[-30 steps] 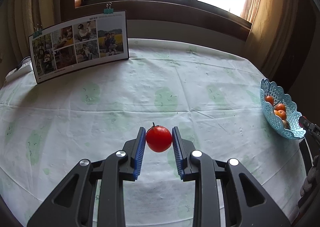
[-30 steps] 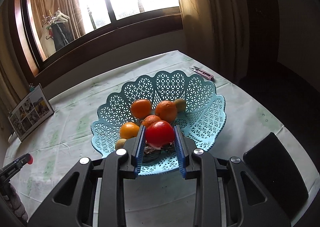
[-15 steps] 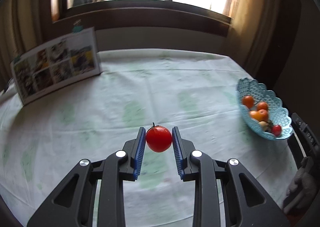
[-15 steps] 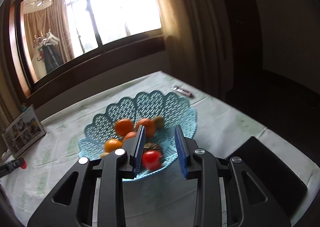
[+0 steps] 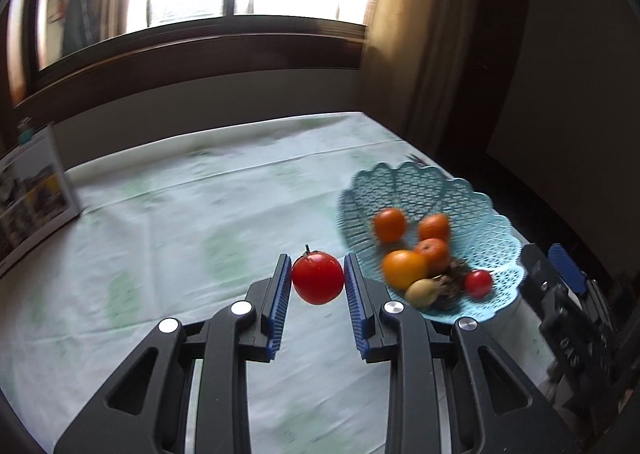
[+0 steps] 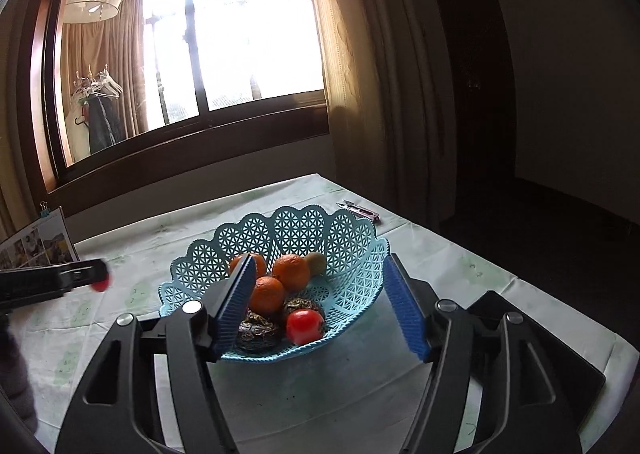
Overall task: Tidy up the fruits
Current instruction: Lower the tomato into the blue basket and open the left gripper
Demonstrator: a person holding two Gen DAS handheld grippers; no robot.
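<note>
One round glossy red tomato (image 5: pixel 317 277)

I count two tomatoes (image 5: pixel 318 283) (image 6: pixel 305 326), four oranges (image 5: pixel 389 224), one greenish fruit (image 5: pixel 422 291), one basket (image 6: pixel 352 254).

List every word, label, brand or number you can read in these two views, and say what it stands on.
No text is legible.
Photo board: print along its top edge, too small and blurred to read.
Right gripper, jaws opening with nothing held: raised marks on its black body, too blurred to read.
Blue lattice basket, fruit, tablecloth: no writing seen.
</note>
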